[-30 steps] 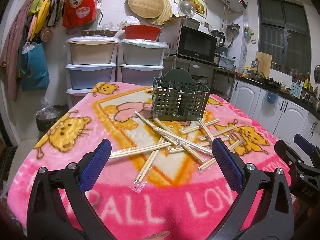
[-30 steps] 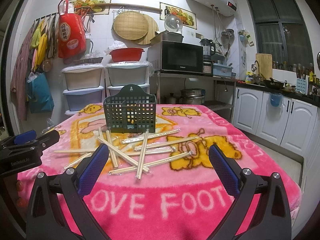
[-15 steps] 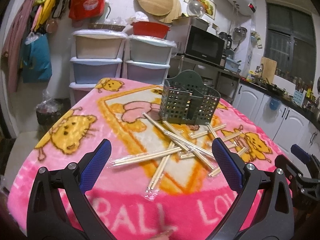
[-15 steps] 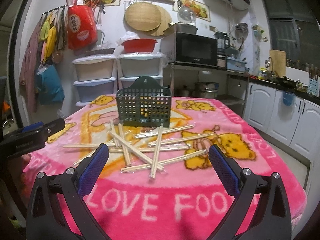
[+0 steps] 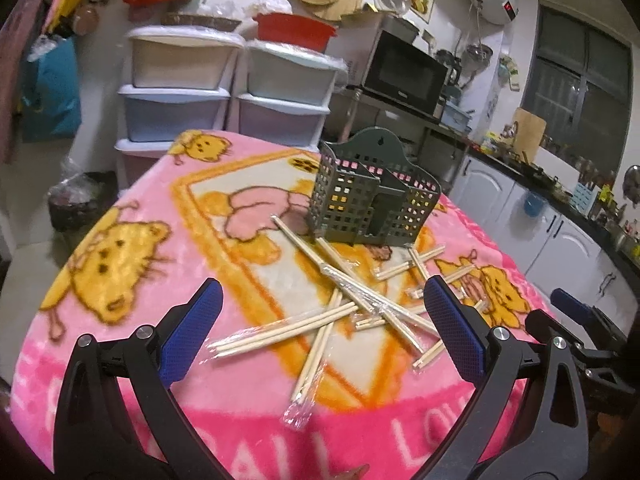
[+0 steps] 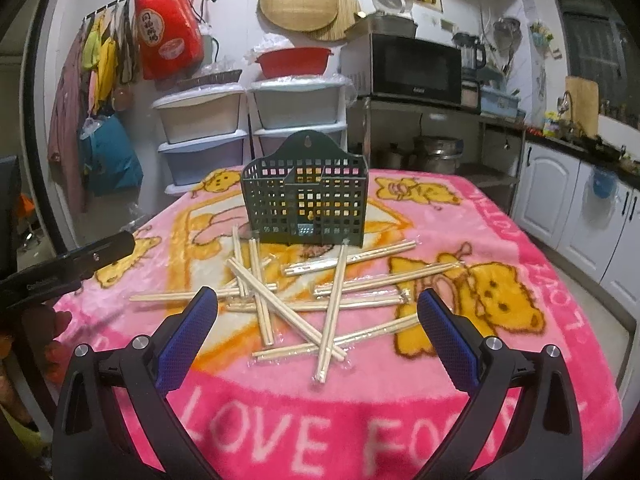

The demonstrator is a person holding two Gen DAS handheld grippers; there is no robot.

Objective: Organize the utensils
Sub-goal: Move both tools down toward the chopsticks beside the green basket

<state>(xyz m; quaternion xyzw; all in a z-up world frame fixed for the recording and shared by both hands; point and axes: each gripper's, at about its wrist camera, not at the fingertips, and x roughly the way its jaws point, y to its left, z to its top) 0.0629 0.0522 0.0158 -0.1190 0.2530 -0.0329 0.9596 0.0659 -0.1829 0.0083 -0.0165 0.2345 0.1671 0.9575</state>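
Both cameras have closed in on the wrapped chopsticks (image 6: 304,304), scattered at frame centre before the green holder (image 6: 306,204). Left gripper (image 5: 320,336) and right gripper (image 6: 316,340) hover spread wide, gripping nothing. Bare pink blanket (image 6: 320,436) fills the lower frame up to the table's near edge.

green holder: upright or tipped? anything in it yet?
Upright: the green holder stands on its base on the pink blanket. No chopsticks show through its grid; the wrapped chopsticks lie scattered in front.
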